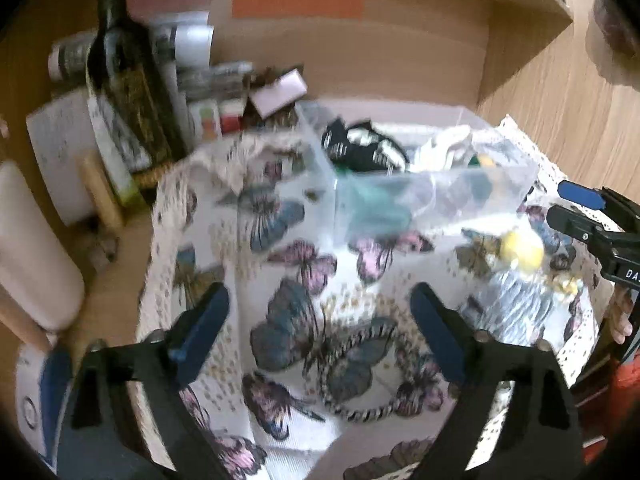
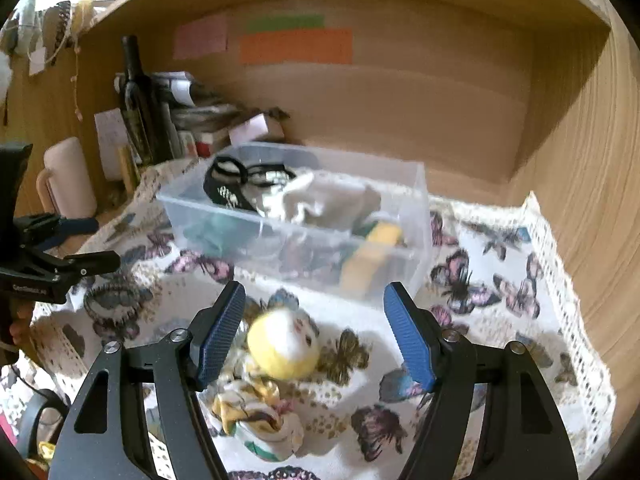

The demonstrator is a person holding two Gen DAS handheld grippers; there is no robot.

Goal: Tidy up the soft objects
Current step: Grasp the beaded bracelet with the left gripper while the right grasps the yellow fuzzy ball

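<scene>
Between the spread blue pads of the right gripper [image 2: 314, 334], which holds nothing, sits a yellow-and-white soft ball [image 2: 283, 348] on the butterfly cloth [image 2: 500, 320], just in front of the clear bin [image 2: 420, 208]. Nearer than the ball lies a crumpled patterned fabric piece [image 2: 260, 416]. Left of the bin's front, the left gripper [image 1: 320, 332] is also wide open and empty above a striped hair tie [image 1: 360, 376]. Inside the bin already rest a black item [image 2: 228, 188], pale cloth [image 2: 328, 200] and a yellow sponge [image 2: 372, 256]. Judging by this, sorting is partly done; ball, fabric and hair tie remain outside the bin.
</scene>
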